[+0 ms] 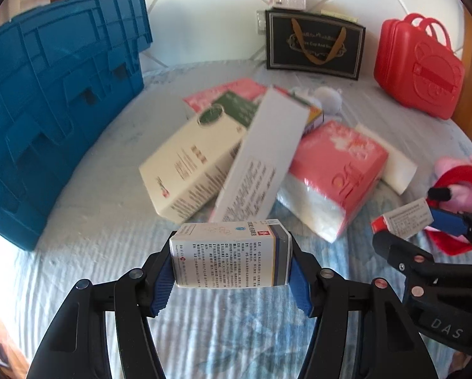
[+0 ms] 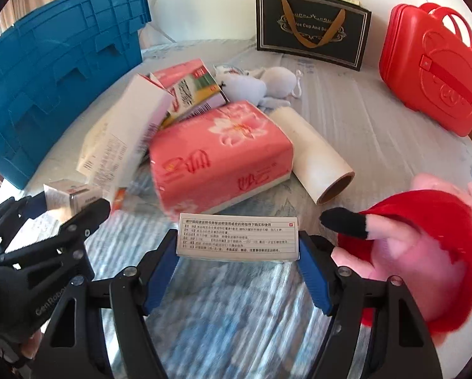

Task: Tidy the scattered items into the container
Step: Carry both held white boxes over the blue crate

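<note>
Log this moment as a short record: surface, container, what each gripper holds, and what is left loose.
surface: pale blue bedspread
container: blue crate, far left
left gripper: shut on a white medicine box
right gripper: shut on a flat white box
loose pile: pink tissue pack, paper roll, tall white carton
near right: pink plush toy

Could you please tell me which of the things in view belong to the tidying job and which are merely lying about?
Part of the job:
- blue crate, the container
- medicine box in the left gripper
- flat white box in the right gripper
- pink tissue pack
- paper roll
- pink plush toy

Probably just lying about:
- black gift bag
- red case
</note>
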Action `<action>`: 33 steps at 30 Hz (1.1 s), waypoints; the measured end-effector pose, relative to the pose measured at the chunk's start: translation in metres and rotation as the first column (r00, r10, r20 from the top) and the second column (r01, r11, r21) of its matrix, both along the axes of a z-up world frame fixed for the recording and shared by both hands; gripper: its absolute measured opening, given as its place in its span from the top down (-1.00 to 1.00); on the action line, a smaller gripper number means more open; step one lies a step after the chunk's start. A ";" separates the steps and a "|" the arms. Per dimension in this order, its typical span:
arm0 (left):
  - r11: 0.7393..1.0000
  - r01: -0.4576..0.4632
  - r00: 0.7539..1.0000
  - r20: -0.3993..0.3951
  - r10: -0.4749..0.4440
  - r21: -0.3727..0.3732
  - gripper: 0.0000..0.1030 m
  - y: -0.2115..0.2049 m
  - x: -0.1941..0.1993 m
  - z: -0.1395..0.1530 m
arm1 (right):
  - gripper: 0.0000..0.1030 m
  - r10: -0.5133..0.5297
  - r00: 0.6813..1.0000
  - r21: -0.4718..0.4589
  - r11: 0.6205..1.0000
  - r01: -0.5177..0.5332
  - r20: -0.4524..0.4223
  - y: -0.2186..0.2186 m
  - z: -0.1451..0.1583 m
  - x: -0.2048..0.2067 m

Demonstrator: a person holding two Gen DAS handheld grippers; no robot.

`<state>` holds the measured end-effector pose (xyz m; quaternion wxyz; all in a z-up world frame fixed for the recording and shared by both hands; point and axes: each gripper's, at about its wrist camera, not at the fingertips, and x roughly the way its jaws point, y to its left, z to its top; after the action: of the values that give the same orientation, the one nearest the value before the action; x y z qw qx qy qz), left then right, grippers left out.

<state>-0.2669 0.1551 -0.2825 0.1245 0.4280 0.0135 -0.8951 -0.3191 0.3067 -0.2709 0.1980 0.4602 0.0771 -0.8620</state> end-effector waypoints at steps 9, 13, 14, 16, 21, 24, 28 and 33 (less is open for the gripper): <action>0.997 0.070 0.992 -0.103 -0.071 -0.017 -0.18 -0.040 0.000 0.081 | -0.40 -0.036 0.994 -0.002 0.999 0.036 -0.104 -0.031 0.080 0.012; 0.995 0.095 0.984 -0.147 -0.098 -0.031 -0.18 -0.064 0.001 0.119 | -0.40 -0.059 0.986 -0.027 0.998 0.055 -0.159 -0.056 0.121 0.018; 0.995 0.094 0.983 -0.157 -0.098 -0.032 -0.18 -0.070 0.001 0.128 | -0.40 -0.060 0.983 -0.033 0.998 0.055 -0.173 -0.064 0.132 0.018; 0.996 0.087 0.981 -0.173 -0.091 -0.033 -0.18 -0.081 0.000 0.143 | -0.40 -0.052 0.978 -0.046 0.998 0.044 -0.202 -0.079 0.154 0.020; 0.998 0.018 0.975 -0.219 -0.029 -0.053 -0.18 -0.100 -0.001 0.177 | -0.40 -0.006 0.967 -0.049 0.999 -0.006 -0.253 -0.108 0.190 0.016; 0.998 -0.025 0.967 -0.254 0.011 -0.052 -0.18 -0.116 0.002 0.198 | -0.40 0.036 0.955 -0.041 0.998 -0.051 -0.295 -0.123 0.210 0.014; 0.992 -0.099 0.947 -0.313 0.071 -0.076 -0.18 -0.145 0.010 0.233 | -0.40 0.076 0.928 -0.048 0.994 -0.100 -0.366 -0.144 0.246 0.017; 0.972 -0.214 0.907 -0.390 0.161 -0.096 -0.19 -0.210 0.027 0.275 | -0.40 0.152 0.895 -0.062 0.979 -0.195 -0.419 -0.198 0.283 0.020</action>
<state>-0.2401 -0.0547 -0.0080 0.2342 0.2339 0.0175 -0.9435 -0.2988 0.1091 0.0120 0.2766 0.2487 0.1138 -0.9212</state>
